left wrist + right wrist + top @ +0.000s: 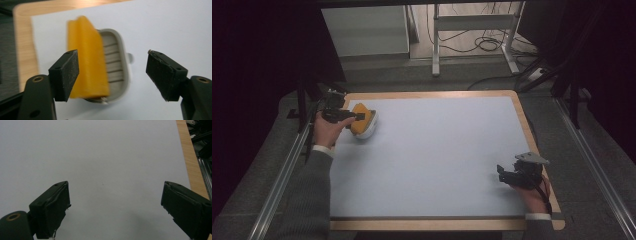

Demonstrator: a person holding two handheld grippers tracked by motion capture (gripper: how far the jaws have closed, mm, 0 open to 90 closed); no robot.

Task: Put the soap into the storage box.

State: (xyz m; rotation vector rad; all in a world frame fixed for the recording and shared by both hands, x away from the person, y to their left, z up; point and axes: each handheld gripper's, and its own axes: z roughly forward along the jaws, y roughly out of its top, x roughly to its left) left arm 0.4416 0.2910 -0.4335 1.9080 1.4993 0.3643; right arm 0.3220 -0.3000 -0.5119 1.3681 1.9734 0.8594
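Our left gripper (112, 75) hangs open above the yellow sponge (87, 60) on its grey dish (117, 72) at ten o'clock; a jaw clip could tip it. Right gripper (115, 207) gapes empty.

In the left gripper view the yellow sponge (87, 60) and the grey ribbed dish (117, 67) under it are smeared by motion blur, so their edges run soft, and the sponge hides the dish's left half. In the high view the left gripper (354, 116) covers part of the sponge, and whether it touches cannot be told. The right gripper (115, 207) has its jaws cut off by the picture's lower edge.
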